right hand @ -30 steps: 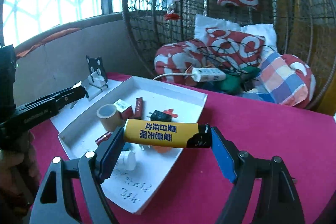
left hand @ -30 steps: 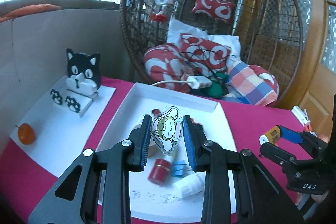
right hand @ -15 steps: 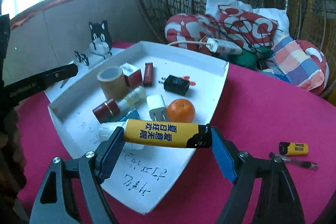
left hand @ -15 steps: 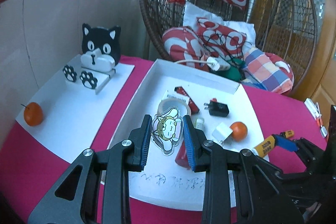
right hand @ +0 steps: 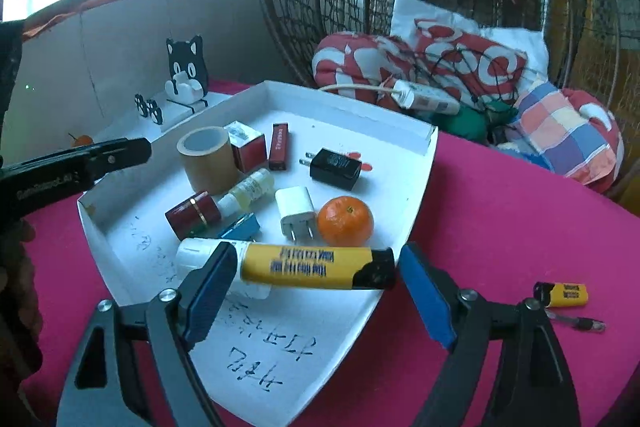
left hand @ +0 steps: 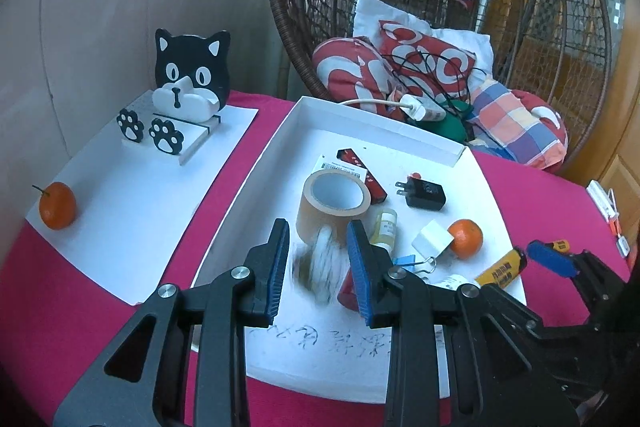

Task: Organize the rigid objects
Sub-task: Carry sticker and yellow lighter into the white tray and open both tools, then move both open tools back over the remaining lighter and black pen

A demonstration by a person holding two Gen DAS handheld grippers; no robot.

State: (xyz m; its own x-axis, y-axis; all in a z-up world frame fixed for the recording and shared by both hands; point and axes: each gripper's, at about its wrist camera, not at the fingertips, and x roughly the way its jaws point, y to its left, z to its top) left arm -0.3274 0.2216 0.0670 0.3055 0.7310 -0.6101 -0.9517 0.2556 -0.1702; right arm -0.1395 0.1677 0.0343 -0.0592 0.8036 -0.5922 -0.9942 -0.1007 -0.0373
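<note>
A magenta tabletop [right hand: 500,211] before a wicker hanging chair [left hand: 520,7] is seen, with the white tray [right hand: 416,163] at centre frame. The right gripper [right hand: 316,291] has just been opening: the yellow lighter [right hand: 304,267], earlier clamped end to end, now lies between parted jaws at lower centre, over the tray's near corner, with a gap at its black end (release judged under way). In the left view the cartoon sticker [left hand: 324,267] is recorded as a blurred smear between the narrow jaws of the left gripper [left hand: 318,267], low over the tray; whether it is gripped cannot be told. A second lighter [right hand: 562,294] remains outside, at lower right.
</note>
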